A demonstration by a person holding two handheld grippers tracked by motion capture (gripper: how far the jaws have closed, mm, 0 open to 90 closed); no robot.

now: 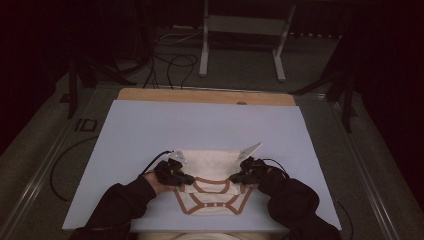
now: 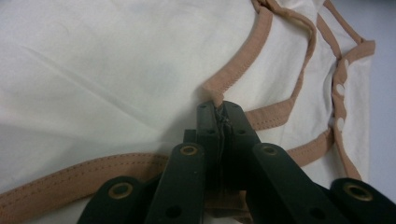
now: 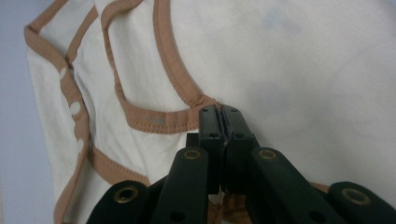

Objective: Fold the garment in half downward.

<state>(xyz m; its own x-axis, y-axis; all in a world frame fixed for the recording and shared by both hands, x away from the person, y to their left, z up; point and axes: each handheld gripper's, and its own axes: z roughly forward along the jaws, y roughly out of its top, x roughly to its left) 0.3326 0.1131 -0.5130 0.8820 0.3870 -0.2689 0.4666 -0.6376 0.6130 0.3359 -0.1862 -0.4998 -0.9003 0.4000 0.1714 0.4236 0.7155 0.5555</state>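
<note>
Both grippers have the garment [image 1: 212,181] at the mat's [image 1: 150,130] near edge: left gripper [image 2: 219,111] pinches tan trim, right gripper [image 3: 219,114] likewise (jaws closed tight). Looks partly folded; the finishing fold and release remain.

The room is dim, dark at the frame's edges. A pale blue sheet [image 1: 210,125] covers the counter, whose wooden edge [image 1: 205,96] shows across the upper middle. Beyond, on grey floor [image 1: 240,70], stand a white frame's legs [image 1: 204,45] and loose black cables [image 1: 172,65].
</note>
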